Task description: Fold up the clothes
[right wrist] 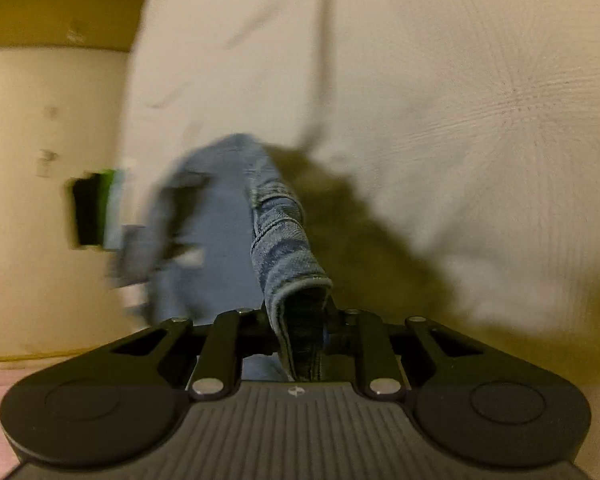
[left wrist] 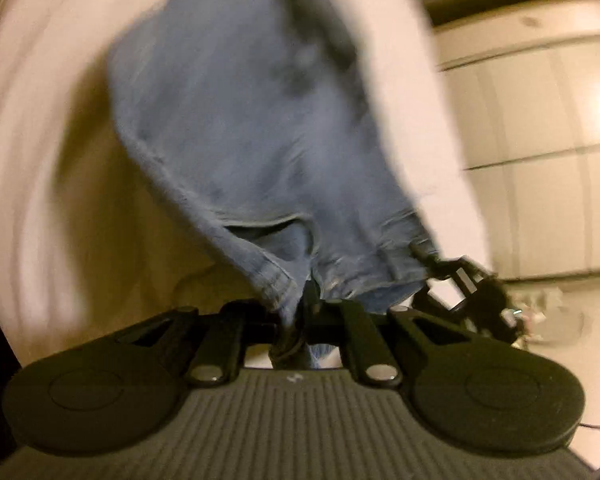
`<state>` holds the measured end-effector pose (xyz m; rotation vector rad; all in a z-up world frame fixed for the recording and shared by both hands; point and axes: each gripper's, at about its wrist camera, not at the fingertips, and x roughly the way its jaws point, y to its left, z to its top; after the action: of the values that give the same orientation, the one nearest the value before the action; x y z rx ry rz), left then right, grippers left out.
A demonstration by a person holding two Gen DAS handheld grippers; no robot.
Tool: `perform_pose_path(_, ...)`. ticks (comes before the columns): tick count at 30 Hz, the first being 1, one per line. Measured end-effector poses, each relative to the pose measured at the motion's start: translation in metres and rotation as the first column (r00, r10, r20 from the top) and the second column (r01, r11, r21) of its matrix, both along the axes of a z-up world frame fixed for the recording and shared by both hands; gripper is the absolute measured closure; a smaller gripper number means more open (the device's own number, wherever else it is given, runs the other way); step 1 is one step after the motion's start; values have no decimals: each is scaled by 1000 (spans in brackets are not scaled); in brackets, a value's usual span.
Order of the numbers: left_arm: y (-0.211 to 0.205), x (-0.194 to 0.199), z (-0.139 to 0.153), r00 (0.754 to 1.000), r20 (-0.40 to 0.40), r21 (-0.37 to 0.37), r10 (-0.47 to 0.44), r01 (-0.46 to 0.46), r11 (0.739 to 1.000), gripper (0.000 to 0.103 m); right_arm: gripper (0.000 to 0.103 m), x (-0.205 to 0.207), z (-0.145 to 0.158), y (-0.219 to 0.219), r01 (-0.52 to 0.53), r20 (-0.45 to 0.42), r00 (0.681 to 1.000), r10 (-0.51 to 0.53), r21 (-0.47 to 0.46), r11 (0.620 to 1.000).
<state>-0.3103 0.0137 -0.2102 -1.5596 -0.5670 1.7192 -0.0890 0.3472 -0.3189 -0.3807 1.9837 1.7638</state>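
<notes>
In our left wrist view, the left gripper (left wrist: pixel 300 316) has its jaws clamped on a hem of the blue denim garment (left wrist: pixel 236 128), which hangs over the white surface (left wrist: pixel 40 120). In our right wrist view, the right gripper (right wrist: pixel 312 340) pinches another thick denim edge (right wrist: pixel 288 248); we judge the heavy cloth could slip from such narrow grips if pulled unevenly.

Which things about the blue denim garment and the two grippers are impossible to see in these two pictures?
- Left wrist view: denim garment, far end blurred, cut off at top.
- Left wrist view: right gripper, fingers hidden by denim.
- Right wrist view: dark-green object, blurred.
- Both views: garment type, only bunched parts show.
</notes>
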Motion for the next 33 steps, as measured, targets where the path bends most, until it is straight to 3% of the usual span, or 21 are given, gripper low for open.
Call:
perform_pose_path(3, -28, -17, 81, 991, -133, 75, 24, -14, 997, 97, 88, 17, 63, -11, 10, -162, 987, -6, 24, 1000)
perform_pose_path(5, -43, -28, 134, 973, -227, 123, 50, -23, 992, 97, 89, 18, 114, -15, -2, -248, 968, 26, 93, 996)
perform_pose_path(8, -56, -33, 224, 905, -417, 206, 79, 9, 979, 97, 89, 11, 193, -17, -20, -358, 928, 106, 237, 971)
perform_pose_path(10, -62, -27, 275, 848, -520, 256, 100, 43, 966, 97, 89, 9, 244, -18, 8, -429, 892, 144, 333, 943)
perform_pose_path(12, -67, -12, 303, 798, -594, 287, 101, 92, 954, 96, 89, 17, 281, -23, 68, -491, 858, 151, 400, 914)
perform_pose_path(14, -73, 3, 326, 756, -646, 308, 102, 136, 942, 96, 90, 28, 298, -31, 102, -485, 865, 128, 420, 902)
perform_pose_path(17, -80, 22, 288, 855, -519, 235, 19, 121, 964, 97, 91, 41, 273, -50, 92, -397, 917, 36, 298, 950)
perform_pose_path(20, -89, 38, 234, 933, -353, 137, -67, 122, 983, 98, 91, 44, 232, -72, 44, -267, 964, -3, 150, 988)
perform_pose_path(22, -93, 35, 204, 967, -237, 80, -96, 117, 990, 98, 91, 40, 210, -83, 24, -191, 982, -12, 62, 998)
perform_pose_path(24, -94, 26, 177, 984, -140, 20, -108, 112, 994, 98, 91, 36, 192, -92, 9, -128, 992, -10, -12, 1000)
perform_pose_path(26, -96, 11, 154, 996, -48, 13, -80, 80, 997, 98, 91, 12, 193, -85, 1, -97, 995, -3, -14, 1000)
perform_pose_path(28, -93, -20, 150, 998, -35, 14, -56, 56, 998, 98, 91, -17, 203, -68, -4, -93, 996, 6, 19, 1000)
perform_pose_path(31, -82, -89, 184, 985, -170, -13, -41, 39, 999, 98, 91, -87, 237, -34, -37, -89, 995, 48, 120, 992)
perform_pose_path(33, -73, -135, 237, 945, -328, -6, -5, 3, 1000, 98, 91, -140, 275, -15, -35, -133, 989, 66, 220, 975)
